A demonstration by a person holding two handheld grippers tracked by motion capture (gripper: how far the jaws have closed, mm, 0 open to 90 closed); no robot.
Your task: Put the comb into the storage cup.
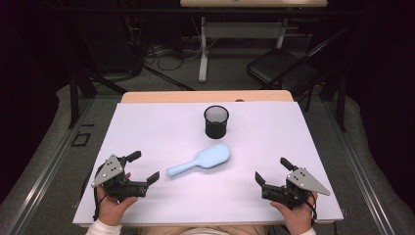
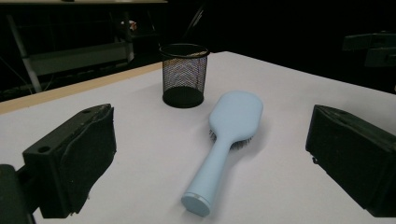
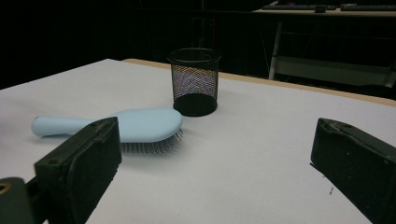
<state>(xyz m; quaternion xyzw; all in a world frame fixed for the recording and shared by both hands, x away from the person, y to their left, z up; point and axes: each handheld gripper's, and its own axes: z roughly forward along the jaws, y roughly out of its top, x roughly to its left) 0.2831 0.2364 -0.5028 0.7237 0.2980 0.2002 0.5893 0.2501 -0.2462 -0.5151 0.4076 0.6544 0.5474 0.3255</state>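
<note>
The light blue hairbrush [image 1: 203, 160] lies bristles down on the white surface [image 1: 147, 127], between my 2 tongs and a little farther out, handle end pointing toward my left tongs [image 1: 142, 168]. My right tongs [image 1: 272, 171] sit well apart from it, on the near right. A black mesh cup [image 1: 216, 121] stands upright just beyond the brush head. Both tongs gape wide and grip nothing. My hands rest at the near edge, each angled inward toward the brush.
</note>
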